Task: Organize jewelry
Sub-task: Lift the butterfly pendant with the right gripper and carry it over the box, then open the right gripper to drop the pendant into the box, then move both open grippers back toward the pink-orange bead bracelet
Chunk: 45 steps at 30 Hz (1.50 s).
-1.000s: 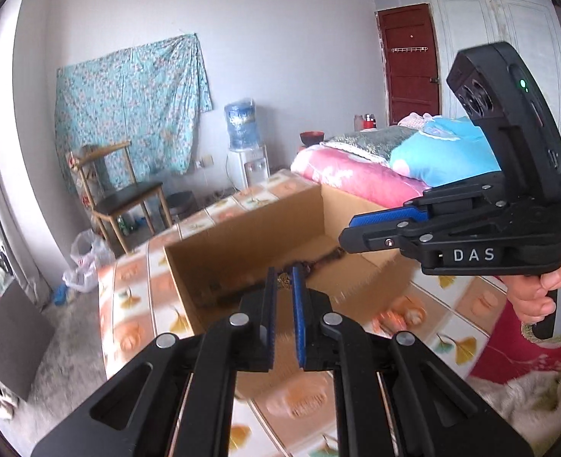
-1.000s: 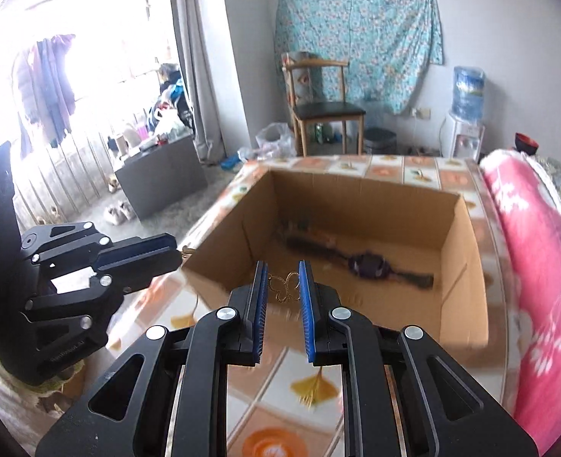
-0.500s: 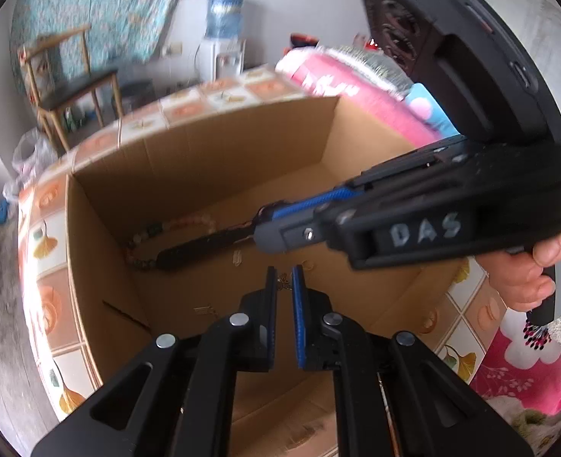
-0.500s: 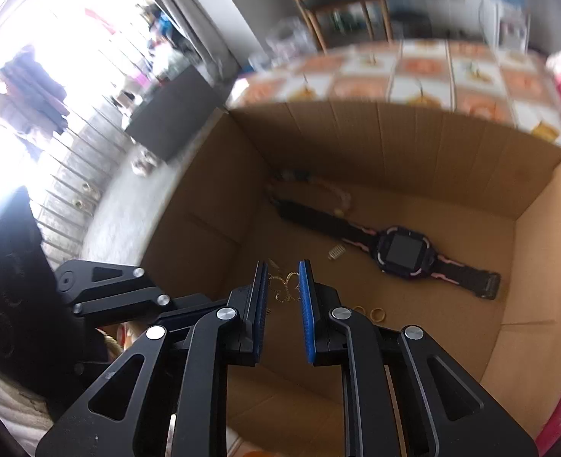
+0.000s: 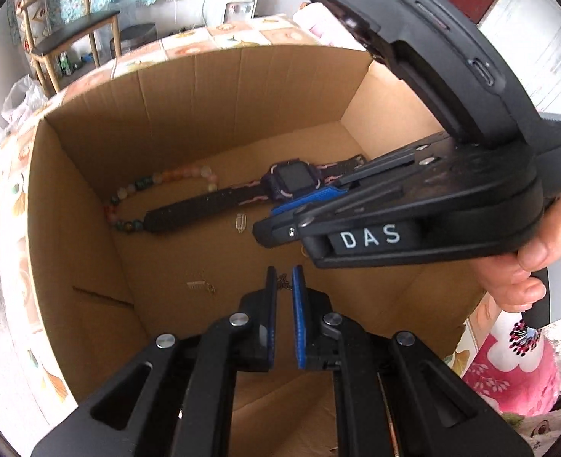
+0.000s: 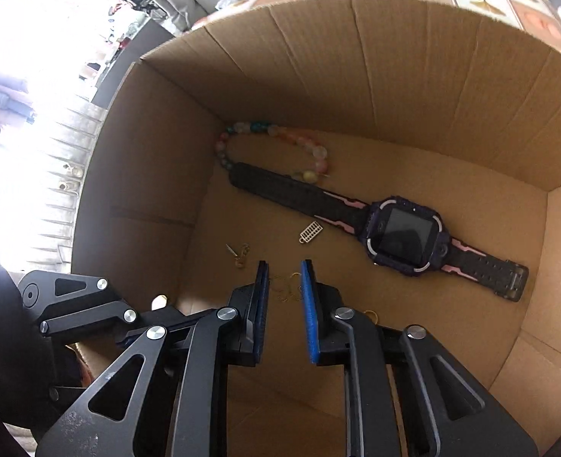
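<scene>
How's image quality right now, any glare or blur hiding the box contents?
Right wrist view: window at left is blown out white, but the watch and bead bracelet on the cardboard box floor read sharp. Left wrist view: evenly lit, the right gripper hides part of the floor; fisheye bends the box edges.

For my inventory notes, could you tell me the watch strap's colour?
Black with pink streaks near the watch; clearest in the right wrist view.

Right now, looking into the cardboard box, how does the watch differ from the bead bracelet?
The watch is dark with pink strap accents; the bead bracelet is pastel multicoloured. The watch lies stretched out straight; the bracelet curves in a loop. The watch spans the floor; the bracelet sits in the far corner. Both rest on the cardboard box floor, touching.
</scene>
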Motion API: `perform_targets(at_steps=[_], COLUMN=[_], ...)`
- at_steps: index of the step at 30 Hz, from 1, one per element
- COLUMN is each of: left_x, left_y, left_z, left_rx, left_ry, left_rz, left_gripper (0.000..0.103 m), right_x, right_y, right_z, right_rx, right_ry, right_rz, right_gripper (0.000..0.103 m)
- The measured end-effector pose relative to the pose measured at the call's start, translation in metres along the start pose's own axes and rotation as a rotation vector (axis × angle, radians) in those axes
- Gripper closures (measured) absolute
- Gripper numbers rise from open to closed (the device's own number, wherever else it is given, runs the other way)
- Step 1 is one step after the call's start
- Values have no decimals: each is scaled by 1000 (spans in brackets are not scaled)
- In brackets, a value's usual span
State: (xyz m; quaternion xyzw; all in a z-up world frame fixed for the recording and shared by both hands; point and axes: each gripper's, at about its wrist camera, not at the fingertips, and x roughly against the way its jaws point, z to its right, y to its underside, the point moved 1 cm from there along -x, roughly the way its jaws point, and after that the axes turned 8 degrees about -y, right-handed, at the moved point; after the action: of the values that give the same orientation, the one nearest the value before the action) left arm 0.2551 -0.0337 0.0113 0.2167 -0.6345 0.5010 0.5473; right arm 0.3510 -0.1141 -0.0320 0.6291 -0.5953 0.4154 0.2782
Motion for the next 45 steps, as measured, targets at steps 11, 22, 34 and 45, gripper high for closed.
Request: perform_targets(at_steps=[11, 22, 34, 45], left_x=[15, 106, 176, 114], left_y=[-4, 7, 84, 154], left_z=[-9, -17, 4, 20], left_rx=[57, 104, 66, 141], left_ry=[37, 52, 51, 79], left_rz=[41, 304, 491, 334], left_gripper=[85, 39, 6, 6], right_x=[18, 109, 210, 107], right_y=[17, 47, 173, 243], right_z=[-7, -36, -65, -16], right_rx=[-6, 100, 216, -19], right_ry=[1, -47, -81, -160], right_rz=[66, 312, 654, 500], right_gripper=[81, 60, 38, 40])
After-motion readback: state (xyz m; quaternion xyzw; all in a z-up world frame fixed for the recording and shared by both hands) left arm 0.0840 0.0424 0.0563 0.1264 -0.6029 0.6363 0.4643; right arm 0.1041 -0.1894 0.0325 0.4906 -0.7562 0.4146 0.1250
